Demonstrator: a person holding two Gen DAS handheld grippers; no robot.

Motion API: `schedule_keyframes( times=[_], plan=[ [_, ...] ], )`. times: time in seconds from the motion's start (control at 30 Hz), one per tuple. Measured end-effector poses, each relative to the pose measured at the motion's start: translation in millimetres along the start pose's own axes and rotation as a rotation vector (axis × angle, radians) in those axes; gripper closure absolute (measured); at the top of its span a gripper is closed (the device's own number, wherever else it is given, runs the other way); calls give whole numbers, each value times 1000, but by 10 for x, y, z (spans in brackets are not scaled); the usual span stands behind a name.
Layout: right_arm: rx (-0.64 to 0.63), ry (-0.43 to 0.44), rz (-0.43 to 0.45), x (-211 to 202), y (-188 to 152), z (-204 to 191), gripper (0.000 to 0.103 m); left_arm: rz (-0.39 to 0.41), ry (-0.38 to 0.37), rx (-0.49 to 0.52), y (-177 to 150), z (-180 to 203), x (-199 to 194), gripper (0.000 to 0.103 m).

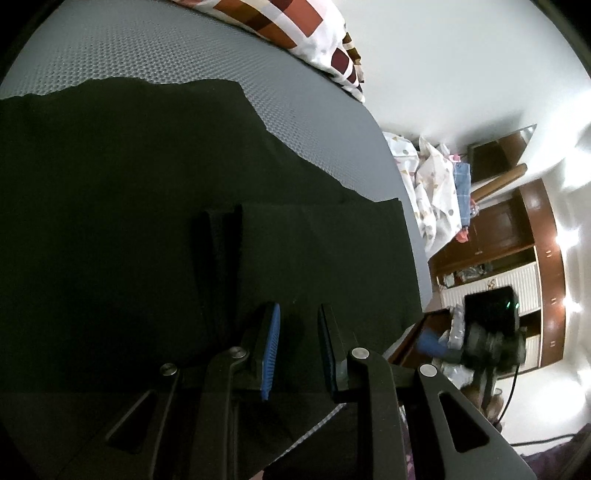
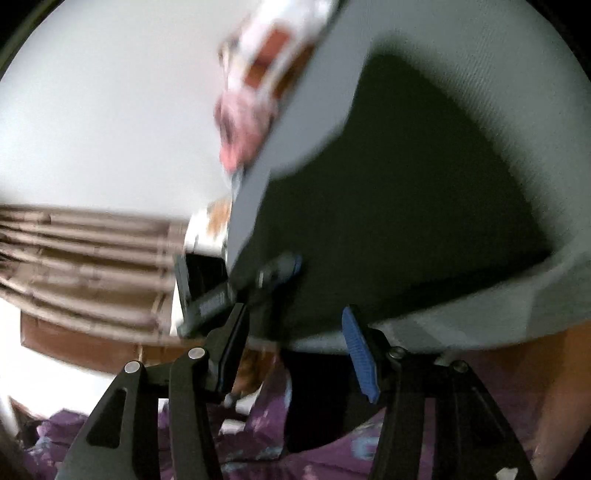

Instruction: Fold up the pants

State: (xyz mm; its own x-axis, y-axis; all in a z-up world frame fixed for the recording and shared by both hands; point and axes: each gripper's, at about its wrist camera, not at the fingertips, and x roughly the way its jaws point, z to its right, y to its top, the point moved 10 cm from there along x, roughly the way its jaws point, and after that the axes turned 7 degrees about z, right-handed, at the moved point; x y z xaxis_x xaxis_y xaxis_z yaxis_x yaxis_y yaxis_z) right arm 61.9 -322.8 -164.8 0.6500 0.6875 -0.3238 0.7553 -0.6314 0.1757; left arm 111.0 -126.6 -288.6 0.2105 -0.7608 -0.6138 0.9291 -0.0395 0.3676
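my left hand-held gripper (image 1: 297,350) hangs low over the dark pants (image 1: 147,221), its two fingers parted with a gap between the blue pads (image 1: 271,350), nothing pinched between them. the pants lie flat on the grey honeycomb-textured bed surface (image 1: 184,51) and fill most of the left wrist view from 6 o'clock up toward 11. their far edge runs ragged across the top, then falls diagonally toward 3 o'clock. a folded layer lies on top, its straight edge ending close to the bed's right-hand border. bare grey surface stays open beyond the far edge at 12 o'clock, up to a checked pillow (image 1: 295,26) at the top. at 3 o'clock, off the bed, sits a patterned heap of cloth (image 1: 436,192) and wooden furniture (image 1: 517,229).

my right hand-held gripper (image 2: 291,343) is blurred, its fingers spread wide and holding nothing, poised at the near edge of the bed. in its view the pants (image 2: 406,203) spread from the centre toward 2 o'clock, their curved edge ringed by pale bed surface (image 2: 461,325). my other gripper shows faintly at the cloth's edge near 9 o'clock. curtains (image 2: 85,258) hang at 9 o'clock, and purple patterned fabric (image 2: 258,424) lies at 6 o'clock.
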Motion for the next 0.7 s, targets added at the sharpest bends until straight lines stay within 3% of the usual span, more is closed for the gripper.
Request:
schedule_keyframes(
  times=[0.07,0.17,0.27,0.37,0.47,0.6,0.63,0.7],
  plan=[
    [-9,13,95,-222,271,-12,52,3,9,19,-1,19,4,80],
    [-91,38,151,-204,587,-187,52,13,7,43,2,36,14,80],
    [-167,7,111,83,731,-224,52,22,7,55,21,48,28,80],
    [-200,-112,75,338,890,26,54,21,19,76,21,58,36,80],
    [-178,-227,119,282,1128,363,62,23,10,67,33,59,47,80],
    [-109,-308,157,91,1240,722,74,23,-24,30,22,17,24,80],
    [-101,-311,160,79,1238,779,86,28,-27,23,25,10,21,80],
    [-64,-272,171,39,1234,829,86,34,-28,31,27,17,28,80]
  ],
)
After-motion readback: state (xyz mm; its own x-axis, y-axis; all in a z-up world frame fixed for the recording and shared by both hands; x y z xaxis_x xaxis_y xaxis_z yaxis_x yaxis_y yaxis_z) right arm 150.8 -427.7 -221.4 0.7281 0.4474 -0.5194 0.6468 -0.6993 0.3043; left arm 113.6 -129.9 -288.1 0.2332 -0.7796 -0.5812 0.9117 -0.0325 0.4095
